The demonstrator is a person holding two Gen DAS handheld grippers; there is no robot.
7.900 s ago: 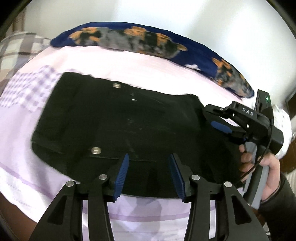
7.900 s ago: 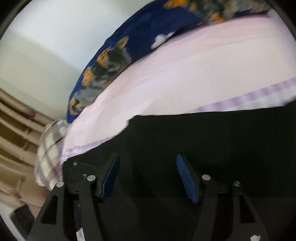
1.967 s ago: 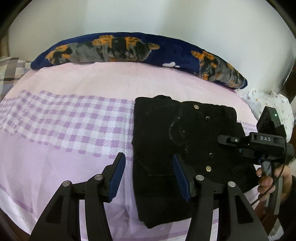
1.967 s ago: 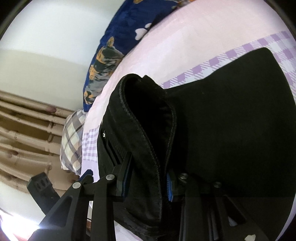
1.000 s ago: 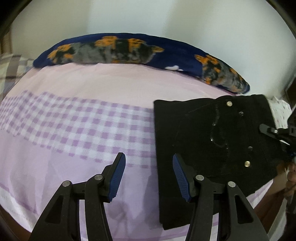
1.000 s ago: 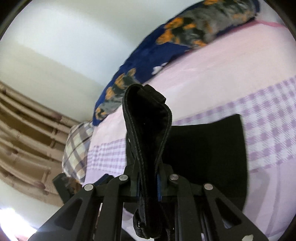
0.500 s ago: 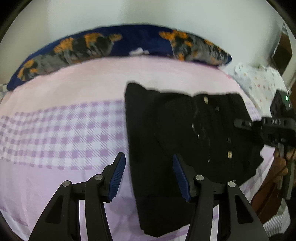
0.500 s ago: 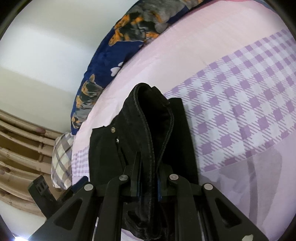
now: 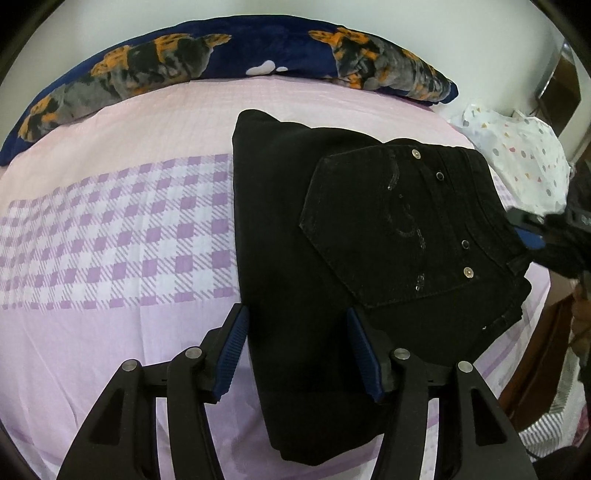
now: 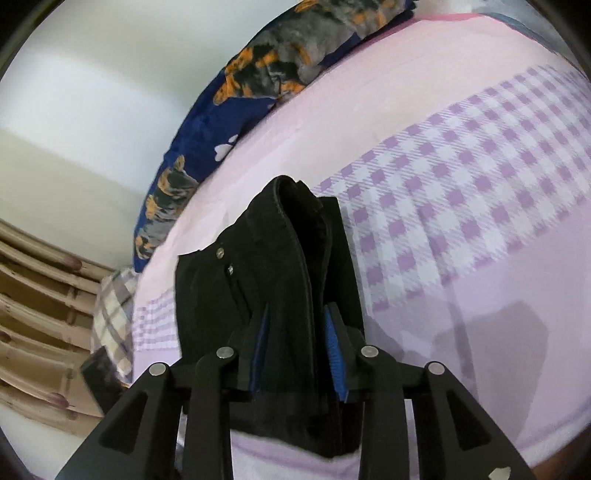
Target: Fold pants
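Since a second ago I've brought the pants (image 9: 332, 258) down onto the bed (image 9: 110, 229), folded, long axis running from lower frame toward the pillow (image 9: 221, 62). My right tongs (image 10: 297, 332) are opening around the waistband fold to release it; left tongs (image 9: 295, 350) hover spread, empty.

A home bedroom: ahead of the fingers spreads a bed (image 9: 110, 332) under a pink, purple-checked sheet. Beyond it a navy dog-print bolster pillow (image 9: 229, 62) lies along a plain white wall (image 9: 332, 14)
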